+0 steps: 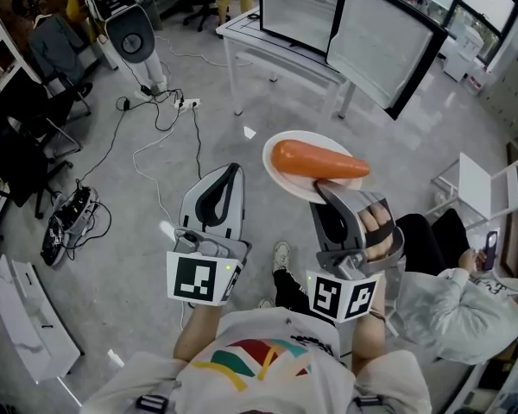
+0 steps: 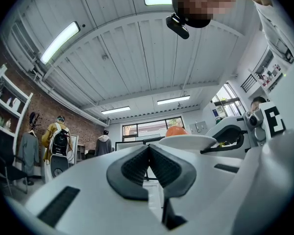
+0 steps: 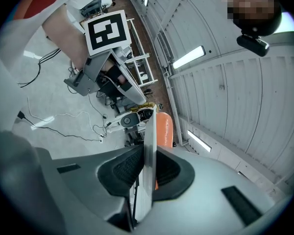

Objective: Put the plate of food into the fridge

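A white plate [image 1: 287,158] carrying an orange carrot [image 1: 319,160] is held out level in front of me over the floor. My right gripper [image 1: 322,188] is shut on the plate's near rim; in the right gripper view the plate edge [image 3: 149,146] runs between the pads with the carrot [image 3: 164,129] behind it. To its left, my left gripper [image 1: 234,169] is shut with nothing in it, its pads [image 2: 137,166] meeting. The left gripper view shows the plate [image 2: 187,142] and the carrot [image 2: 175,130] to the right. Ahead, the fridge [image 1: 298,7] stands on a white table with its door [image 1: 382,48] swung open.
The white table [image 1: 242,31] under the fridge has thin legs. Cables and a power strip [image 1: 168,103] trail across the floor to the left. A seated person [image 1: 466,296] and a white chair [image 1: 488,188] are close on the right. Shelves line the left wall.
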A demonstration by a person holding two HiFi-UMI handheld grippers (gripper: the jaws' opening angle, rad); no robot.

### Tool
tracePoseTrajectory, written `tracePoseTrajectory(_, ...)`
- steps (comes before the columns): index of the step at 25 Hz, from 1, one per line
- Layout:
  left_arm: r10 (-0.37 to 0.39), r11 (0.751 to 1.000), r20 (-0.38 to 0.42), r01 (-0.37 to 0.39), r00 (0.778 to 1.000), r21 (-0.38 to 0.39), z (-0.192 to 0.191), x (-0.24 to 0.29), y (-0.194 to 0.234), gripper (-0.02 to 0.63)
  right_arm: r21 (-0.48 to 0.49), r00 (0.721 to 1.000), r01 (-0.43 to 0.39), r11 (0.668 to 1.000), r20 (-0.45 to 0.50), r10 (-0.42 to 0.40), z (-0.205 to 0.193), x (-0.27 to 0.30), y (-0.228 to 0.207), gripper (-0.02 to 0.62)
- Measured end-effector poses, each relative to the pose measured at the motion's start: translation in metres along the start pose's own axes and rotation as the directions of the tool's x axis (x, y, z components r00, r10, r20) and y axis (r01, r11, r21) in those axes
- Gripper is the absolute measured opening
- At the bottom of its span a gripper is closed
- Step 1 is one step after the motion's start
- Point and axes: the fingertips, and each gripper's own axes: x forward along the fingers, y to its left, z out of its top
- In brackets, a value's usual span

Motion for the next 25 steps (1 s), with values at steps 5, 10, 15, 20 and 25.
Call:
tracePoseTrajectory(5,0.002,1.000,0.012,-0.003,1.000,0.026,-0.009,0.053,0.017,0.006,-0.005,1.000,0.005,1.000,0.002,-0.005,-0.030,0.047,-0.010,0.040)
tracePoseTrajectory(10,0.006,0.999,0.018,-0.006,1.000,0.032,-0.018,0.106,0.031,0.006,-0.015,1.000,0.006,1.000,0.010,-0.006,-0.057,0.093,-0.027,0.040)
tracePoseTrajectory(15,0.026,0.999,0.025,-0.026,0.999,0.034,-0.033,0.170,0.053,0.006,-0.022,0.999,-0.004,1.000,0.034,0.004,-0.088,0.152,-0.041,0.040)
tracePoseTrajectory(20,0.042,0.998,0.030,-0.043,0.999,0.035,-0.043,0.231,0.071,0.006,-0.036,0.998,-0.015,0.999,0.053,0.017,-0.116,0.202,-0.056,0.040)
tracePoseTrajectory(25,0.059,0.998,0.006,-0.060,0.998,0.036,-0.054,0.278,0.087,0.006,-0.015,0.998,-0.039,0.999,0.054,0.039,-0.148,0.246,-0.067,0.040)
